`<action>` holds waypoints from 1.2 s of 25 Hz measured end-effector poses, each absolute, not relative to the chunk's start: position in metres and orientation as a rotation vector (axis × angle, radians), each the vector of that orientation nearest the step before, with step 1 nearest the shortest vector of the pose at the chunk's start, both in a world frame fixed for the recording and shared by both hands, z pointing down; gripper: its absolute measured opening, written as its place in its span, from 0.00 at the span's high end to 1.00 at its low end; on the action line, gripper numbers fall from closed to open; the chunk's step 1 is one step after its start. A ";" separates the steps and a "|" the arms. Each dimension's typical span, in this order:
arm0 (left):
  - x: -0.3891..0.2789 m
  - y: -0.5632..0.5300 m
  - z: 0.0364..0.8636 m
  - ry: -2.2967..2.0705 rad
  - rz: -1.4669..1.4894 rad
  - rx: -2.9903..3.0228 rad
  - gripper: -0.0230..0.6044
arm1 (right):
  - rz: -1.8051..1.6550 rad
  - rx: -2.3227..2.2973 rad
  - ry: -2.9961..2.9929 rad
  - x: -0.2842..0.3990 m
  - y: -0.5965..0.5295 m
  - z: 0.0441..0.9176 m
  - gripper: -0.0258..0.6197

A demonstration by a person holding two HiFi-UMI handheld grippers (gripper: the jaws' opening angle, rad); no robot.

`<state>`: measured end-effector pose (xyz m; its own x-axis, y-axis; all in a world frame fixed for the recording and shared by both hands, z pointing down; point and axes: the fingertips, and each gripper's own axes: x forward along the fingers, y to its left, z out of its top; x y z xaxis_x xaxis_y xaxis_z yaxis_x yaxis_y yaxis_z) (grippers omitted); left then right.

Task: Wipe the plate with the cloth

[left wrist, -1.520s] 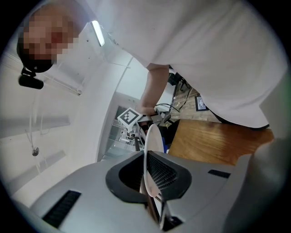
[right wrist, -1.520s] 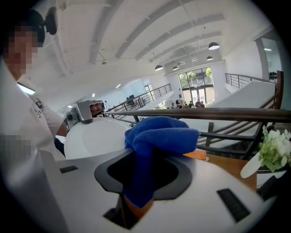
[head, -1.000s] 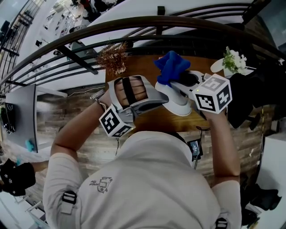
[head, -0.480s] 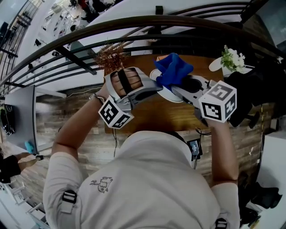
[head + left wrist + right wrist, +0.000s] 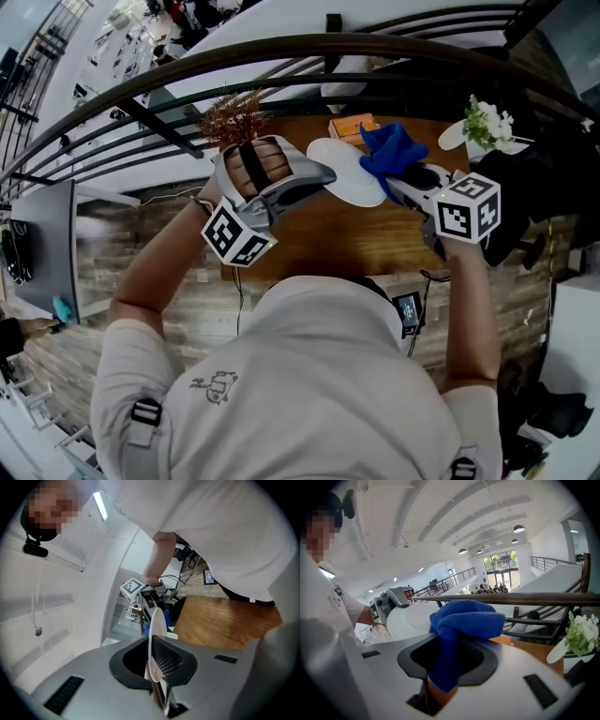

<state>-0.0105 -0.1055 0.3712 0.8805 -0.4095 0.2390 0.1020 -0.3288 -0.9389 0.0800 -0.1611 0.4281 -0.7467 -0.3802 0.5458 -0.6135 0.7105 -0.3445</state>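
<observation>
Though broad overhead, the plate (image 5: pixel 349 174) stands edge-on in the left gripper (image 5: pixel 157 665).

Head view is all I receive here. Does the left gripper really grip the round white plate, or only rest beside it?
Observer: It grips. The left gripper is shut on the rim of the round white plate, seen edge-on there.
Operator: And the other side?
Observer: The right gripper is shut on the blue fleecy cloth; a bunch stands above its jaws.
Operator: Where does the plate face?
Observer: Its broad face is turned toward the right gripper's camera.
</observation>
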 end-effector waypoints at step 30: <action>-0.001 -0.094 0.396 0.216 -0.547 -1.939 0.93 | 0.700 0.682 -2.422 0.071 -0.150 0.442 0.78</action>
